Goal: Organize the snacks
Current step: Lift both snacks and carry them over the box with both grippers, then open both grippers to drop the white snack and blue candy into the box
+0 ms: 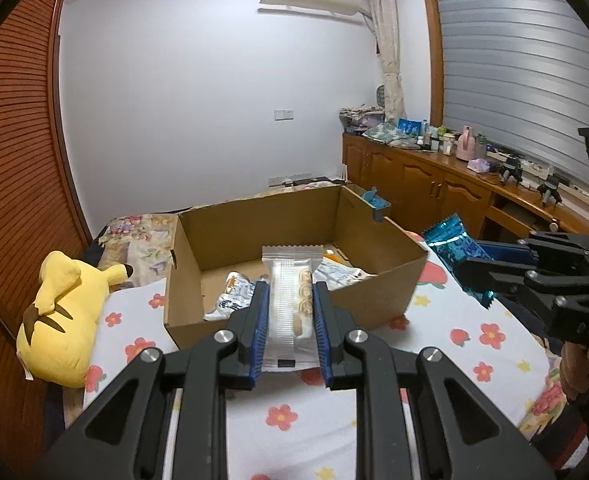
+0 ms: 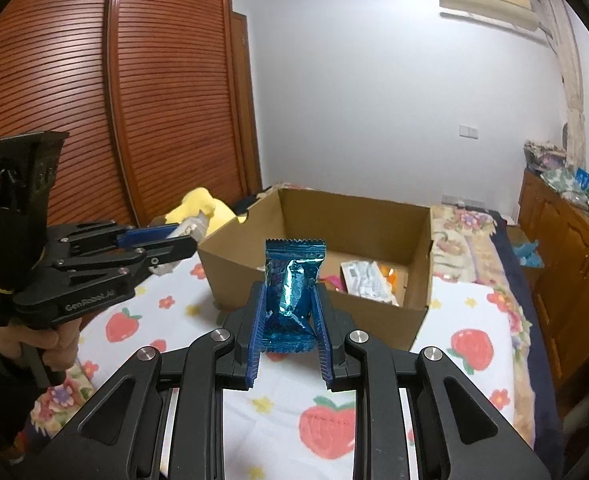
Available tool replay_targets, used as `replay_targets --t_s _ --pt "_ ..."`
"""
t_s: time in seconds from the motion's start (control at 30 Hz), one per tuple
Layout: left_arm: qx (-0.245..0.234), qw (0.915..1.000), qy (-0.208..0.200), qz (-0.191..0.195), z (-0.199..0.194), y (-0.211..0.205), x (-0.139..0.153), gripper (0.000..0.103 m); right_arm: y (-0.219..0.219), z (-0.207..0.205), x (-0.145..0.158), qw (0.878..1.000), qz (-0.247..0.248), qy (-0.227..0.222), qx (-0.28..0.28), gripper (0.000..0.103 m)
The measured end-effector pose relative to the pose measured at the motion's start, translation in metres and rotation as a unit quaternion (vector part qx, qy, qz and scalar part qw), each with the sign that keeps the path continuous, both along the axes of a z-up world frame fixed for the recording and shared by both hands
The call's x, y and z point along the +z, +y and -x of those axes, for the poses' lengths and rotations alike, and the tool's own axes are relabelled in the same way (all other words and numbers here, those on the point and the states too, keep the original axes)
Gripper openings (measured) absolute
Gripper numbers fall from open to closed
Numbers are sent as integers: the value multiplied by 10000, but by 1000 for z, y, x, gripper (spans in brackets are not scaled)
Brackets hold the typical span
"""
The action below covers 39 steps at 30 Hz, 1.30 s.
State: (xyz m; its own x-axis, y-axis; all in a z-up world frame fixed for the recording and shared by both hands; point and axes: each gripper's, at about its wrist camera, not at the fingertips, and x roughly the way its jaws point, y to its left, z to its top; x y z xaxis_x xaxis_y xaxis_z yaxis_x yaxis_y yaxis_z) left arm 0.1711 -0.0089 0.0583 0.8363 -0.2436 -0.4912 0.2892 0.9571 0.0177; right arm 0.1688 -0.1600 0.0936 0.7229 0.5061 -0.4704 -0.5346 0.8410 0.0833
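Note:
My left gripper [image 1: 290, 292] is shut on a clear biscuit packet [image 1: 292, 300] with round biscuits inside, held above the bed just in front of the open cardboard box [image 1: 294, 216]. My right gripper [image 2: 288, 296] is shut on a shiny blue snack packet [image 2: 292, 284], also held in front of the box [image 2: 334, 216]. The right gripper and blue packet [image 1: 454, 248] show at the right of the left wrist view. The left gripper [image 2: 174, 244] shows at the left of the right wrist view. Several snack packets [image 1: 230, 296] lie inside the box.
The box stands on a bed with a strawberry and flower sheet [image 1: 474, 332]. A yellow plush toy [image 1: 62, 312] lies left of the box. A wooden wardrobe [image 2: 114, 100] is at the left, a cluttered wooden sideboard [image 1: 434, 176] at the right.

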Motion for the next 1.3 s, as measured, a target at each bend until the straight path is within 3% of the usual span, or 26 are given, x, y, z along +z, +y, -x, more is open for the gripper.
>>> replay_targets --t_s 0.47,0.77,1.3 --pt "151 9985 515 -77 -82 -10 -31 20 14 -62 -17 9997 21 226 131 21" --pt "241 9973 687 -131 -115 -14 -43 21 13 -111 -31 9988 -6 477 116 21" --pt "396 9978 509 -143 -141 -10 -40 29 21 -156 -52 9975 344 611 -125 23"
